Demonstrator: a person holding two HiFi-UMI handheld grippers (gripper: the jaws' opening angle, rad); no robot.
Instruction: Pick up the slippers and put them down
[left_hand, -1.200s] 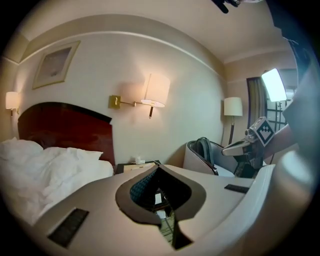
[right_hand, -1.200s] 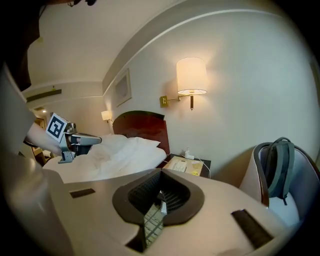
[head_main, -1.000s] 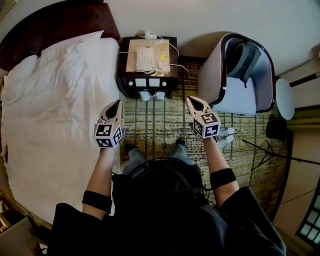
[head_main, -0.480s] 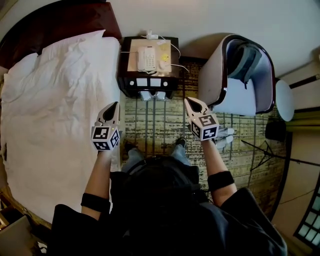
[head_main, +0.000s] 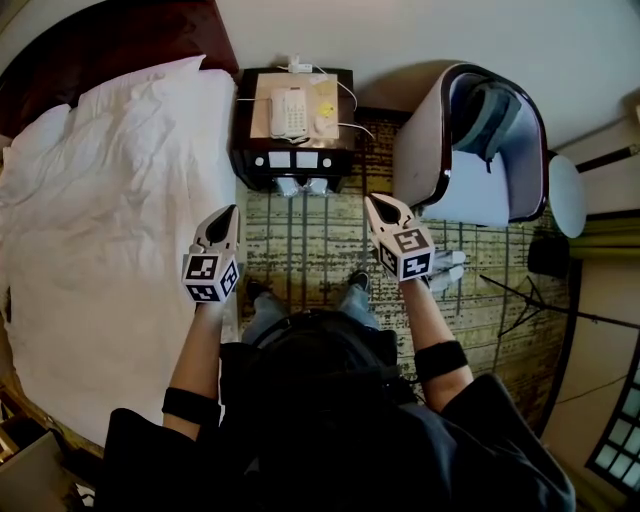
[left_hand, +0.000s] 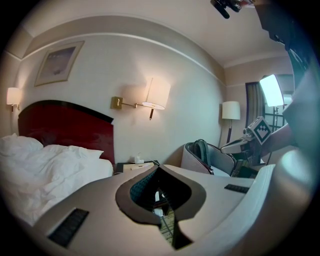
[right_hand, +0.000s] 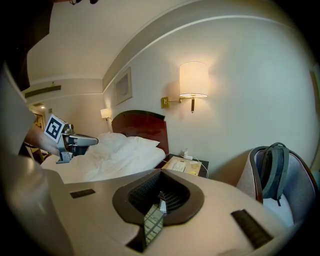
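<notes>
The left gripper (head_main: 231, 211) and right gripper (head_main: 374, 201) were both clenched on nothing, in front of the nightstand (head_main: 245, 150). The slippers (head_main: 303, 187) lay at its foot.

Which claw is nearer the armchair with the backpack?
Right. The right claw hangs just beside the armchair; the left claw is across the carpet, by the bed.
</notes>
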